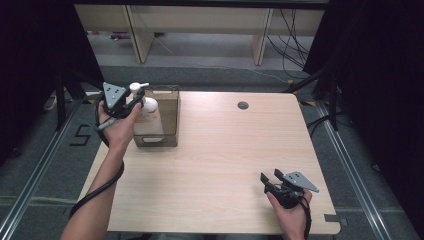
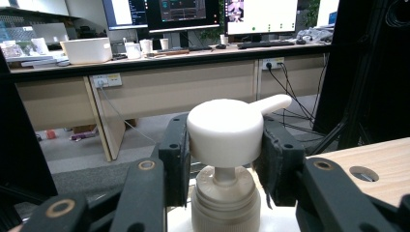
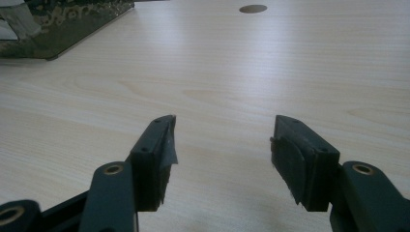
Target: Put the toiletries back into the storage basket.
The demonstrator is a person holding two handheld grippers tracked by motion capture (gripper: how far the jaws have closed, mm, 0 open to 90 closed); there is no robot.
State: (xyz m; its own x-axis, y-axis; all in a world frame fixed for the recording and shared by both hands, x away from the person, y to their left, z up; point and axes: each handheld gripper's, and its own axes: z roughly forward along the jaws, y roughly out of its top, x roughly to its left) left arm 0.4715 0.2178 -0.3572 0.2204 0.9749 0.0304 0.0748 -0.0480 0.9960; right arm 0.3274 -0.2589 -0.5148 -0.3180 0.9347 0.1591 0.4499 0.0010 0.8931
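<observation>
The left gripper [image 1: 134, 100] stands at the far left corner of the table [image 1: 220, 165], about 10 o'clock from the table's middle, and it holds the white pump bottle [image 1: 146, 116] by its top. In the left gripper view the two black pads [image 2: 175, 153] press on both sides of the round white pump head [image 2: 226, 130], so the jaws are about half closed and clamped on it; the spout of the pump points away, toward 1 o'clock, and the beige collar of the bottle is directly under the pads. The bottle is upright, and its body is just beside the brown box [image 1: 164, 116], at the left wall of the box; I cannot tell if it is inside or only touching it. The right gripper [image 1: 270, 178] is well apart, near the person's edge at about 4 o'clock from the middle. Its jaws stand wide with only bare wood between them, and they point toward 10 o'clock, in the direction of the box. A small round hole [image 1: 243, 105] is in the table at 12 o'clock.
</observation>
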